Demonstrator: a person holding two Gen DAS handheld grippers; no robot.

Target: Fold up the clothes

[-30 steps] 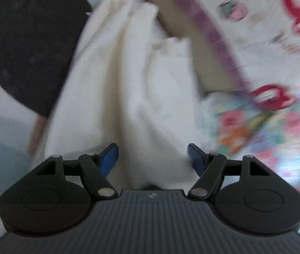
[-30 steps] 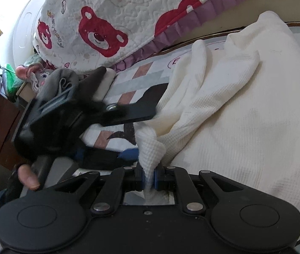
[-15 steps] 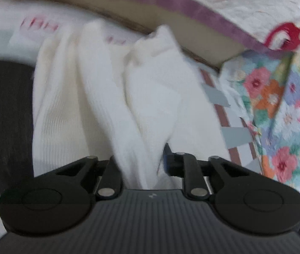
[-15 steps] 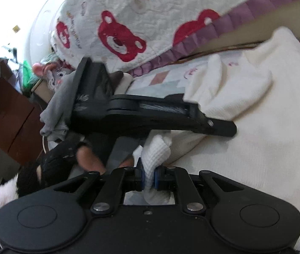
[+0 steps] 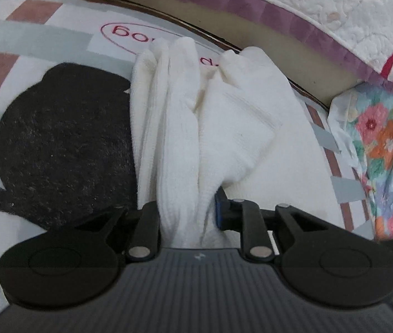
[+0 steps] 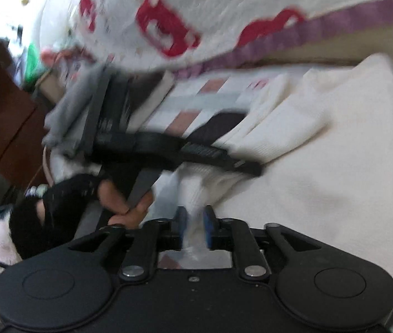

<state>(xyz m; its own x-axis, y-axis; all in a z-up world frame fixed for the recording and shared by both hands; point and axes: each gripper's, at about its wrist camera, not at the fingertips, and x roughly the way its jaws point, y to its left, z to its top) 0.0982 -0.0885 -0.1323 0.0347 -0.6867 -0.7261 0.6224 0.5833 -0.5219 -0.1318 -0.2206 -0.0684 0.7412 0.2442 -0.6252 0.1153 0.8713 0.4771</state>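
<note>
A cream-white knitted garment lies bunched on a patterned bed cover. My left gripper is shut on a thick gathered fold of it, and the cloth rises straight out of the jaws. In the right wrist view the same garment spreads to the right. My right gripper has its jaws opening; a narrow tuck of the cloth still stands between the blue pads, which no longer squeeze it. The left gripper reaches in from the left, held by a gloved hand.
A quilt with red bears and a purple border hangs over the far edge of the bed. Floral fabric lies at the right. A large black patch marks the cover. Dark wooden furniture and a grey cloth are at the left.
The left gripper went from wide open around the garment to shut on a fold of it and rolled. The right gripper's pads, earlier pinched on a tuck of cloth, have parted.
</note>
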